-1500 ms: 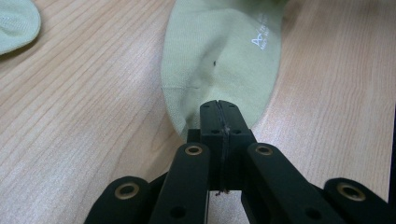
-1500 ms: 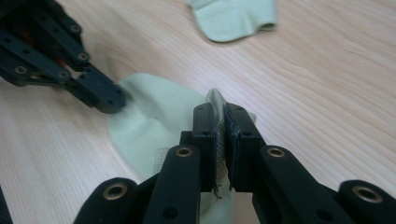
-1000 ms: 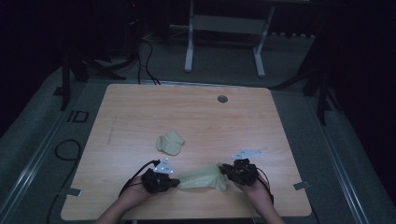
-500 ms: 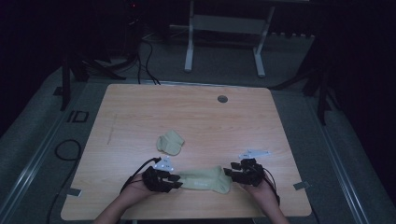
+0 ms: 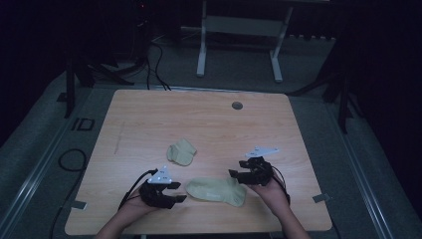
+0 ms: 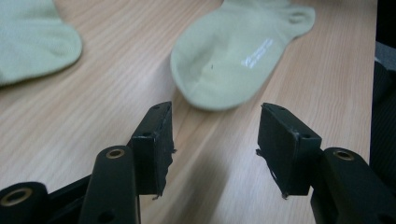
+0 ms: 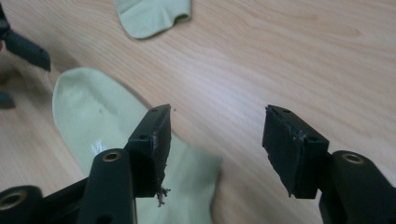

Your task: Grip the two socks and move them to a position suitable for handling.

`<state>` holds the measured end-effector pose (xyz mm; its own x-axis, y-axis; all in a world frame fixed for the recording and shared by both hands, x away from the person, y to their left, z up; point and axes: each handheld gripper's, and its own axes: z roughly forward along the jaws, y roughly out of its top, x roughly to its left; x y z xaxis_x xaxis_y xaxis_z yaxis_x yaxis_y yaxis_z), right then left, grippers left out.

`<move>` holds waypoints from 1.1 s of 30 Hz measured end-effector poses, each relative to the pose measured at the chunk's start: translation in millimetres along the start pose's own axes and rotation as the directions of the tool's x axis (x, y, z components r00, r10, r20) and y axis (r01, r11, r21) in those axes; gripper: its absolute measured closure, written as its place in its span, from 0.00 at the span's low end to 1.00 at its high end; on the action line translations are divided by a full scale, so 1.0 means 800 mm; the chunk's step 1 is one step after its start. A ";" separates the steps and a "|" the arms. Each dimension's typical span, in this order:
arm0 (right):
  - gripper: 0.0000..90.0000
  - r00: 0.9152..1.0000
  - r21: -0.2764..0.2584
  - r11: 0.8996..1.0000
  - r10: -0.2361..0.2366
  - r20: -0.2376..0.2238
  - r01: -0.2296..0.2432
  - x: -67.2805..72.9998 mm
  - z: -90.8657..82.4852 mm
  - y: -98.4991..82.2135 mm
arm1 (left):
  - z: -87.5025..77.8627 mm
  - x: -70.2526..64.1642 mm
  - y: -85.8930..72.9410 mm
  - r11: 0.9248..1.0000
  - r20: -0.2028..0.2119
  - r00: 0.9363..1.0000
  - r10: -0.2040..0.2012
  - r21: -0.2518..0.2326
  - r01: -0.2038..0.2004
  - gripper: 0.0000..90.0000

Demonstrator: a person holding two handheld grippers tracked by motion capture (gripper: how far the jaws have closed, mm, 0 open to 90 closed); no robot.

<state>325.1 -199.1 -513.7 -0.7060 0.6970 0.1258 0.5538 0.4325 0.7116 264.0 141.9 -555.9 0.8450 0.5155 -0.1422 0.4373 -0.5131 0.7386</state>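
So I've got both sets of jaws wide open, nothing in either. My left gripper (image 5: 171, 191) sits near the front edge of the wooden table (image 5: 149, 114), my right gripper (image 5: 244, 172) a bit further in, and a pale green sock (image 5: 216, 190) lies flat between them. My left gripper view has the sock's toe end (image 6: 233, 60) just ahead of the jaws, with small white print on it, too blurry to read. My right gripper view puts the same sock (image 7: 93, 126) under and behind my left-hand jaw, plus a bit of the other gripper at the far left edge. A folded second sock (image 5: 181, 152) sits further in, apart from the flat one; the high view also catches a round grommet (image 5: 237, 105) near the table's far edge
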 end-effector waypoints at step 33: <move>0.49 0.984 0.121 0.980 -0.148 -0.098 0.159 0.087 0.197 0.163 | -0.027 0.007 -0.040 0.992 -0.069 0.993 -0.092 -0.087 0.086 0.37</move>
<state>418.2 -4.1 -520.9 -0.8200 0.5658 0.0867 0.4838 0.6040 0.6333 248.1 176.0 -566.0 0.7778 0.6069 -0.1637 0.4800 -0.4052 0.7781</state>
